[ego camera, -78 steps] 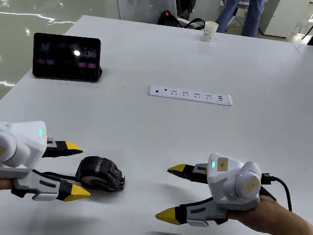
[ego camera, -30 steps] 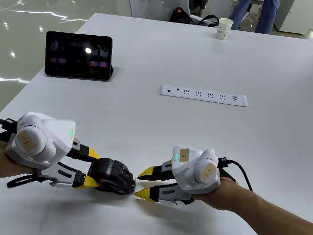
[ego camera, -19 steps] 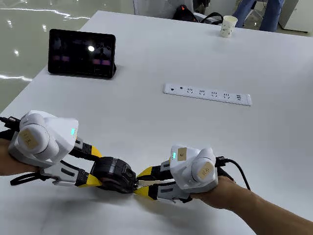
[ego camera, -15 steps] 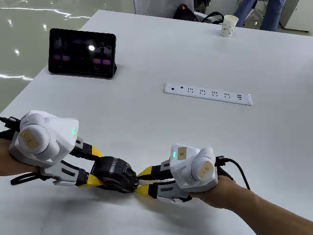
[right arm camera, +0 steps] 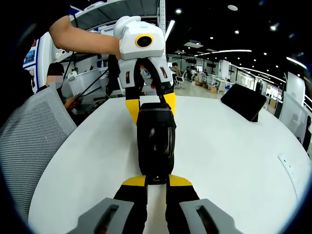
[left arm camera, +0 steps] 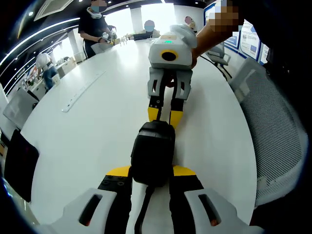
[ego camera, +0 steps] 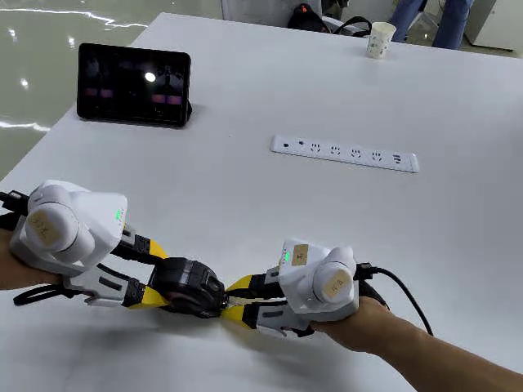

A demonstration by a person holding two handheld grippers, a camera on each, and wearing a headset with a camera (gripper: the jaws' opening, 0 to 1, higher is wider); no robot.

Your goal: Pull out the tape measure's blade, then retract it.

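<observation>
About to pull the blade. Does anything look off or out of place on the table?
Nothing stands out. The tape measure sits squarely between the left gripper's jaws, and the right gripper is closed at its front end. The power strip lies flat, and the tablet and paper cup stand upright, well clear.

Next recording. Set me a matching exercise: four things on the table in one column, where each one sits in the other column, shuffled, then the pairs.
Things
1. tape measure
2. tablet
3. power strip
4. paper cup

Places
A. standing at the far edge of the table
B. at the near edge, clamped in the left gripper
C. propped up near the left edge
D. lying flat around mid-table

Pairs: 1-B, 2-C, 3-D, 4-A
</observation>
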